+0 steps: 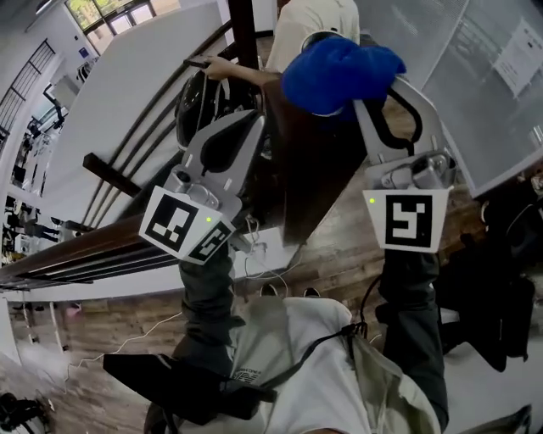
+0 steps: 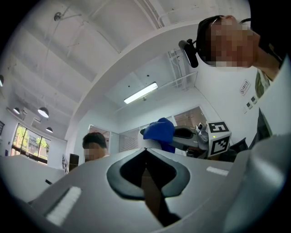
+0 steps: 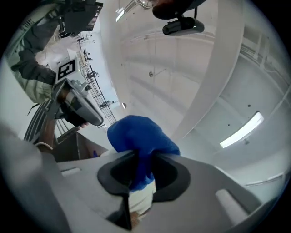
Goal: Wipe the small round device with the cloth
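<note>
The right claw (image 3: 136, 159) is clamped on the blue cloth (image 3: 141, 134), raised in the air. The left claw (image 2: 145, 150) is pinched together on nothing. By my reading, wiping has not begun. Another person (image 1: 318, 25) and wooden rails (image 1: 93, 246) crowd the far side. A dark round shape (image 1: 193, 106) there may be the device, but I cannot tell.

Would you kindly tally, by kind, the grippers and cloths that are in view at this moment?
Grippers: 2 (left gripper, right gripper)
Cloths: 1 (blue cloth, clamped in the right gripper's jaws)
Total: 3
</note>
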A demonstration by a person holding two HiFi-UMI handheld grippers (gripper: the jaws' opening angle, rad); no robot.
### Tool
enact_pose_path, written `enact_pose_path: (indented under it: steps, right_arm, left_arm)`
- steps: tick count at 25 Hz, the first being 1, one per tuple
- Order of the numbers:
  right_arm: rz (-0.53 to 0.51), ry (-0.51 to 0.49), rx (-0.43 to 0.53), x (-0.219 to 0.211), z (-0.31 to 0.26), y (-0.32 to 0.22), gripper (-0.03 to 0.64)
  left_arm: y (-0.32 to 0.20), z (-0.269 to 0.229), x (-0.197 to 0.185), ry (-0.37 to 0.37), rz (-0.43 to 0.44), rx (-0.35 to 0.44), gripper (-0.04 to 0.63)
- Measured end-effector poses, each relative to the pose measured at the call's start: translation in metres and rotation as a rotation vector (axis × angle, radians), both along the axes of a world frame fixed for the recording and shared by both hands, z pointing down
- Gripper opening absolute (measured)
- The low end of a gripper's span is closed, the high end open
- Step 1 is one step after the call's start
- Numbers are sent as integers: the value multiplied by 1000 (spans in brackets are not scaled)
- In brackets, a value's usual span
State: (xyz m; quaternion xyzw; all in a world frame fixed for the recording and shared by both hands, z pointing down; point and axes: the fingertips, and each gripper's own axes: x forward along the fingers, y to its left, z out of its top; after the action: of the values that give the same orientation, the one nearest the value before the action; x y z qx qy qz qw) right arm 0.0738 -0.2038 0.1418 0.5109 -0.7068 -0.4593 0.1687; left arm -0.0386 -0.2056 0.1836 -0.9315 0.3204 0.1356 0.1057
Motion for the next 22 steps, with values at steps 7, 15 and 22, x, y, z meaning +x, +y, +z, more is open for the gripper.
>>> enact_pose_path:
  steps: [7,15,22]
  right_arm:
    - [53,127,137,-27,-18,14,75]
    - [135,304,130,-53,-15,-1,75]
    - [91,330,-27,-50,27,13,75]
  left_arm:
    - [-5,15,-10,26,-2,-11,3]
    - [0,7,-10,21,-16,-1,3]
    - [3,-1,-16,45,-43,3,3]
